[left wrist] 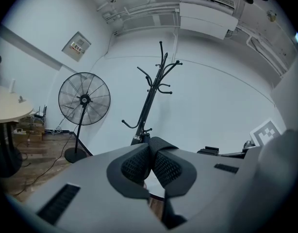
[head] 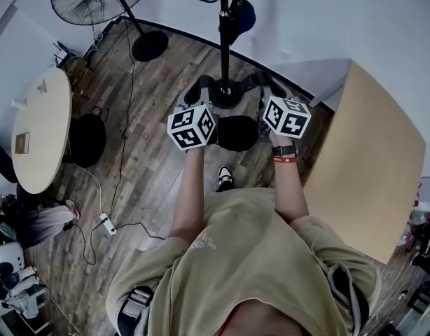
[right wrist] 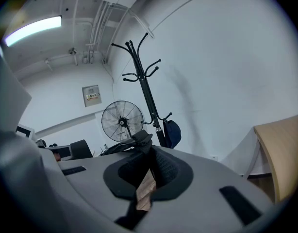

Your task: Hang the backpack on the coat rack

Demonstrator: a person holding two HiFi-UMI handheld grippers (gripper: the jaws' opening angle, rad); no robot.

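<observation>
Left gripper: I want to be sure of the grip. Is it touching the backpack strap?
Touching. The left gripper view shows the left gripper shut on the backpack strap, which is pinched between its jaws.

Hand-held gripper jaws closed on black backpack strap. Coat rack beyond, dark cap hanging on it. Pedestal fan behind.

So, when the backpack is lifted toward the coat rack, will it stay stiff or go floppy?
Probably floppy: the backpack sags as a soft lump between the left gripper and right gripper, and its strap crumples at the right jaws. It may swing near the coat rack. Seemingly light, as pinched straps alone carry it.
</observation>
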